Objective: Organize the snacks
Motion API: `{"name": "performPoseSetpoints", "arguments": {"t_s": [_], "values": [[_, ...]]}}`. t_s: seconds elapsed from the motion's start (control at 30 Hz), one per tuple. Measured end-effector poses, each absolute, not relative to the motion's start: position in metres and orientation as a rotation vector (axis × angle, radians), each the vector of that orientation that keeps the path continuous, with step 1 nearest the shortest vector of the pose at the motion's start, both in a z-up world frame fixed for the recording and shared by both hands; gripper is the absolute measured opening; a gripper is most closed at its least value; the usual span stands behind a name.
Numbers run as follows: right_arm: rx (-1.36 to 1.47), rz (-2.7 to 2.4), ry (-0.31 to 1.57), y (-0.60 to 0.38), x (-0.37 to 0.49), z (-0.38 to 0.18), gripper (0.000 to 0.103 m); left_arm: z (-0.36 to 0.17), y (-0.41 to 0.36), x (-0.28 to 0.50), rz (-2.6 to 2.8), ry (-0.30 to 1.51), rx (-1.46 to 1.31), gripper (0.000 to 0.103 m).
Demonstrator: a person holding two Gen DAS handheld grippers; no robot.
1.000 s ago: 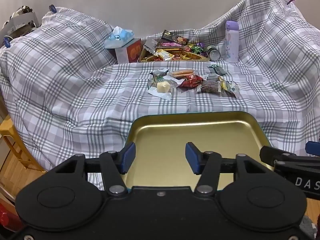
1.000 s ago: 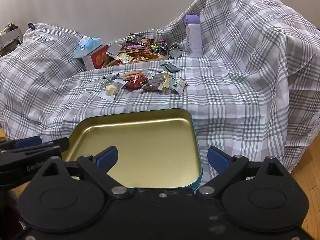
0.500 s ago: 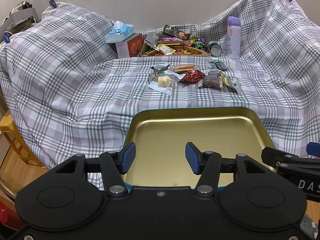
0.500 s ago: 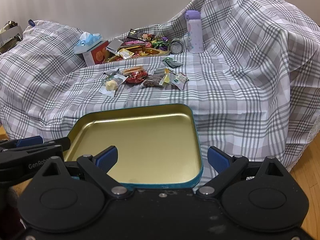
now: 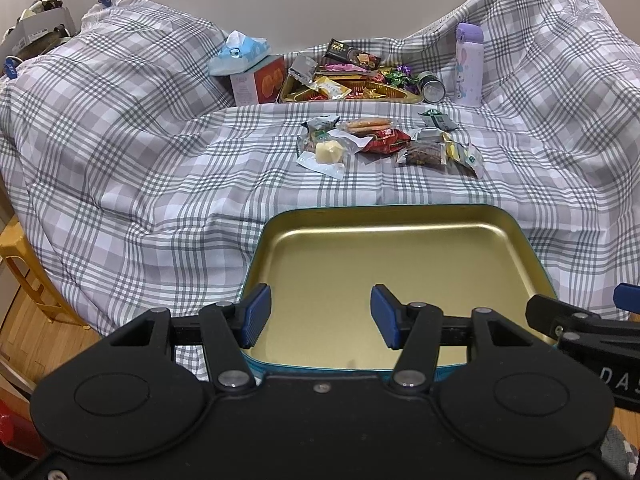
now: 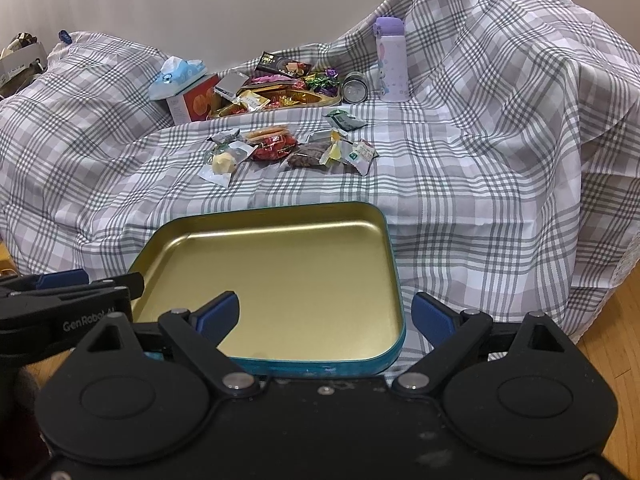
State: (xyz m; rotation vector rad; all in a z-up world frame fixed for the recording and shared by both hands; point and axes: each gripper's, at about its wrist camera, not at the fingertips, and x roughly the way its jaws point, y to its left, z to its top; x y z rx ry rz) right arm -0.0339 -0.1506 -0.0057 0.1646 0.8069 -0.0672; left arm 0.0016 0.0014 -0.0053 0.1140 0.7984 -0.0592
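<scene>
An empty gold tin tray (image 5: 392,264) with a teal outer wall sits at the front of the plaid-covered table. My left gripper (image 5: 320,316) hangs open over its near left part, nothing between the blue pads. In the right wrist view the same tray (image 6: 288,272) lies under my right gripper (image 6: 326,314), which stands wide open across the tray's near right corner. Several loose wrapped snacks (image 5: 384,142) (image 6: 288,148) lie mid-table beyond the tray. A second gold tray (image 5: 352,88) heaped with snacks stands at the back.
At the back are a tissue box (image 5: 256,80), a tipped can (image 5: 432,88) and a purple bottle (image 5: 469,64). The plaid cloth (image 6: 480,184) rises in folds on both sides. A yellow stool (image 5: 16,256) stands left; wooden floor (image 6: 612,320) shows right.
Both views have lifted and drawn back a little, so more cloth shows between the empty tray and the loose snacks. Both grippers' jaws stay as wide as before.
</scene>
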Motion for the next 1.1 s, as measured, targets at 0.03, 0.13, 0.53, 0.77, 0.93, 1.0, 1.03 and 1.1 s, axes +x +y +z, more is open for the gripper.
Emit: {"name": "performPoseSetpoints", "arguments": {"t_s": [0.03,0.13,0.53,0.77,0.93,1.0,1.03,1.1], "values": [[0.166,-0.064,0.808,-0.1508,-0.0338,-0.0057,0.097,-0.0056,0.0011,0.0017,-0.06,0.8,0.116,0.06],[0.165,-0.055,0.813,-0.1498,-0.0332,-0.0067,0.095,-0.0067,0.0003,0.0018,-0.063,0.804,0.121,0.06],[0.185,-0.038,0.815,-0.1501,-0.0331,-0.0082,0.094,-0.008,-0.0003,0.0036,-0.065,0.821,0.124,0.06],[0.206,-0.053,0.825,-0.1531,-0.0326,-0.0105,0.094,-0.0101,-0.0002,0.0048,-0.07,0.838,0.124,0.06],[0.192,-0.062,0.823,-0.1508,-0.0335,-0.0093,0.096,-0.0108,-0.0007,0.0047,-0.071,0.839,0.126,0.06],[0.179,-0.064,0.819,-0.1491,-0.0336,-0.0081,0.097,-0.0114,-0.0012,0.0046,-0.072,0.842,0.126,0.06],[0.174,-0.064,0.815,-0.1484,-0.0338,-0.0074,0.098,-0.0115,-0.0013,0.0048,-0.072,0.843,0.126,0.06],[0.169,-0.068,0.809,-0.1476,-0.0345,-0.0063,0.098,-0.0115,-0.0021,0.005,-0.072,0.843,0.127,0.06]]}}
